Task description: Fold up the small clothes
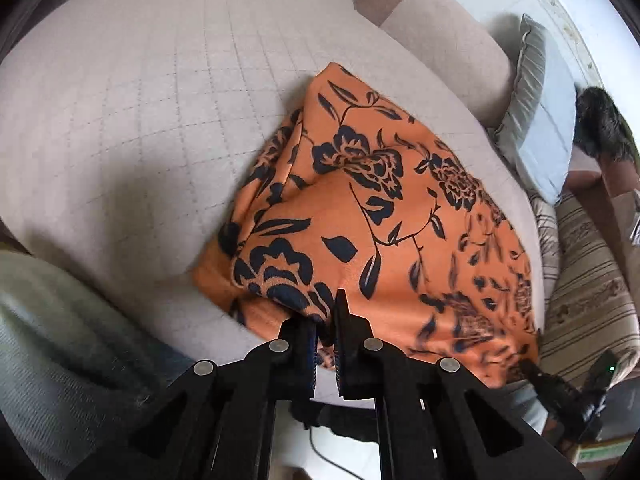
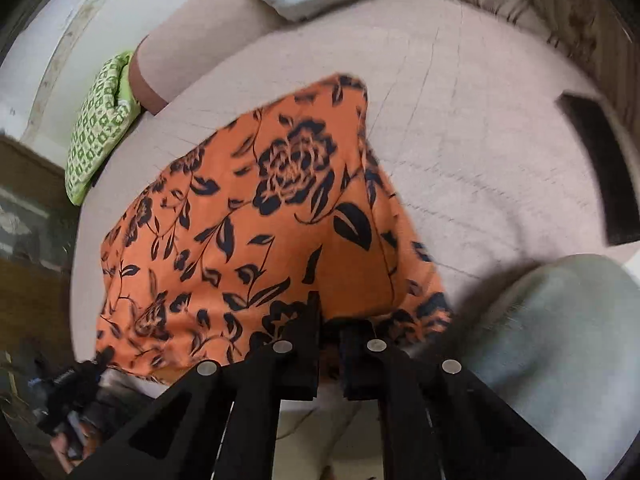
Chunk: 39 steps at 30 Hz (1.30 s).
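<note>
An orange garment with dark blue flowers (image 1: 360, 208) lies partly folded on a pale quilted seat cushion (image 1: 140, 120). My left gripper (image 1: 324, 316) is at the garment's near edge, shut, with the hem pinched between its fingers. In the right wrist view the same garment (image 2: 248, 220) spreads to the left. My right gripper (image 2: 332, 320) is shut on the near hem there. Each gripper also shows in the other's view, at the garment's far near corner: the right gripper (image 1: 560, 388) and the left gripper (image 2: 80, 376).
A green patterned cushion (image 2: 100, 128) lies at the seat's back edge. A grey cushion (image 1: 532, 120) and a striped one (image 1: 580, 260) sit beside the seat. A dark flat rectangle (image 2: 600, 168) rests on the seat (image 2: 480, 120). A person's grey-clad leg (image 2: 560, 340) is close by.
</note>
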Motion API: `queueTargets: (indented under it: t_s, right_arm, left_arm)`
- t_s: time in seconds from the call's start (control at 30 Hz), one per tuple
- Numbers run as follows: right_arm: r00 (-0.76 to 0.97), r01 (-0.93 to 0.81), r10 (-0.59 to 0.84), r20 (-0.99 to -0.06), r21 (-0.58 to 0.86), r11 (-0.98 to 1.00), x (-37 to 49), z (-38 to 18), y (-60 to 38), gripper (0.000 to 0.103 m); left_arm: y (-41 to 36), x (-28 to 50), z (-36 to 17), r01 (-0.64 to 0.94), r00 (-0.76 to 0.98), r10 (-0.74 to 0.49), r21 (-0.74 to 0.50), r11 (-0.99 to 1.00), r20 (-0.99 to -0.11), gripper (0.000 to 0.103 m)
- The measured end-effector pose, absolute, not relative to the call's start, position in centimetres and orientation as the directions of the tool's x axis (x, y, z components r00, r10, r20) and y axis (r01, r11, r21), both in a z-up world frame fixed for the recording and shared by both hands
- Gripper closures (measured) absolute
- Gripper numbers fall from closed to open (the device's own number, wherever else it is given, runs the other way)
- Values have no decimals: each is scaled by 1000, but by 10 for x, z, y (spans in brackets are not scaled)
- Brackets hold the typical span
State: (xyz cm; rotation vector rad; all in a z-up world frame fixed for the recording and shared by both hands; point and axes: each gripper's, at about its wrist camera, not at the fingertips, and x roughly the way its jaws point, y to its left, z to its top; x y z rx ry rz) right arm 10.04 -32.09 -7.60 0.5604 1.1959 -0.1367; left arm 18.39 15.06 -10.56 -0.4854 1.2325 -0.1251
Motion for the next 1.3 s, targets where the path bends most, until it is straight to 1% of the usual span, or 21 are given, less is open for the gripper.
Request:
queueTargets:
  t_s: [0.07, 0.13, 0.23, 0.3, 0.37, 0.43, 0.47, 0.5, 0.6, 0.67, 0.7, 0.73, 0.77, 0.83, 0.87, 0.93, 0.97, 1.03, 1.13, 1.2, 1.3]
  right_arm:
    - [355, 384, 171, -919, 310, 870, 100, -80, -321, 97]
    - [319, 390, 108, -942, 234, 891, 110, -99, -320, 96]
    - [251, 405, 166, -954, 260, 877, 115, -124, -318, 96]
    - [283, 383, 82, -956, 191, 904, 109, -113, -314, 93]
    - [277, 374, 60, -959, 165, 913, 109, -115, -313, 89]
    - [230, 363, 85, -970, 166, 917, 114, -127, -311, 89]
    - [228, 361, 94, -969, 173, 916, 114, -126, -311, 85]
    - [246, 361, 105, -963, 192, 913, 111, -118, -311, 83]
    - [310, 368, 76, -948, 193, 910, 92, -88, -307, 73]
    - [379, 343, 91, -921, 231, 910, 80, -61, -303, 55]
    - [426, 314, 95, -900, 245, 917, 77, -44, -297, 52]
    - [453, 293, 98, -886, 252, 922, 76, -34, -293, 48]
    - [485, 262, 109, -868, 263, 929, 77, -22, -286, 42]
    - [538, 186, 167, -827, 309, 933, 84, -3, -270, 34]
    - [554, 137, 209, -806, 336, 932, 92, 2, -261, 33]
    - [557, 37, 310, -770, 396, 918, 113, 10, -241, 33]
    - [552, -23, 375, -745, 436, 900, 125, 12, -225, 33]
    - [550, -91, 435, -713, 466, 880, 144, 13, -198, 33]
    - [546, -169, 491, -678, 485, 858, 169, 12, -163, 33]
    - [516, -201, 529, -674, 505, 840, 188, 7, -146, 33]
    - [409, -239, 593, -694, 546, 803, 222, -4, -117, 32]
  left_arm:
    - [145, 190, -120, -168, 303, -314, -375, 912, -900, 96]
    - [137, 195, -136, -156, 269, -281, -329, 931, -921, 96]
    - [135, 191, -122, -138, 320, -250, -306, 942, -914, 95]
    - [138, 189, -115, -132, 346, -189, -248, 960, -919, 94]
    - [142, 195, -127, -158, 296, -199, -253, 954, -934, 93]
    - [145, 193, -125, -166, 299, -221, -279, 946, -928, 91]
    - [146, 191, -121, -164, 300, -236, -294, 942, -924, 90]
    - [147, 187, -116, -159, 302, -252, -309, 938, -919, 90]
    - [158, 168, -88, -123, 337, -284, -341, 932, -898, 81]
    - [169, 157, -65, -106, 398, -300, -368, 924, -867, 69]
    - [176, 153, -56, -108, 419, -309, -385, 917, -854, 66]
    - [177, 150, -51, -114, 433, -311, -394, 912, -846, 59]
    - [183, 152, -44, -131, 458, -306, -404, 905, -835, 53]
    - [186, 161, -43, -156, 472, -270, -381, 911, -839, 49]
    - [186, 174, -49, -177, 440, -233, -338, 924, -867, 49]
    - [183, 193, -63, -179, 397, -235, -326, 928, -887, 49]
    - [184, 203, -76, -191, 378, -260, -350, 917, -888, 49]
    - [186, 214, -97, -202, 368, -324, -416, 887, -871, 49]
    - [199, 216, -124, -281, 316, -333, -423, 862, -888, 49]
    - [208, 215, -129, -299, 327, -390, -485, 822, -861, 49]
    - [208, 216, -135, -286, 316, -414, -502, 816, -853, 49]
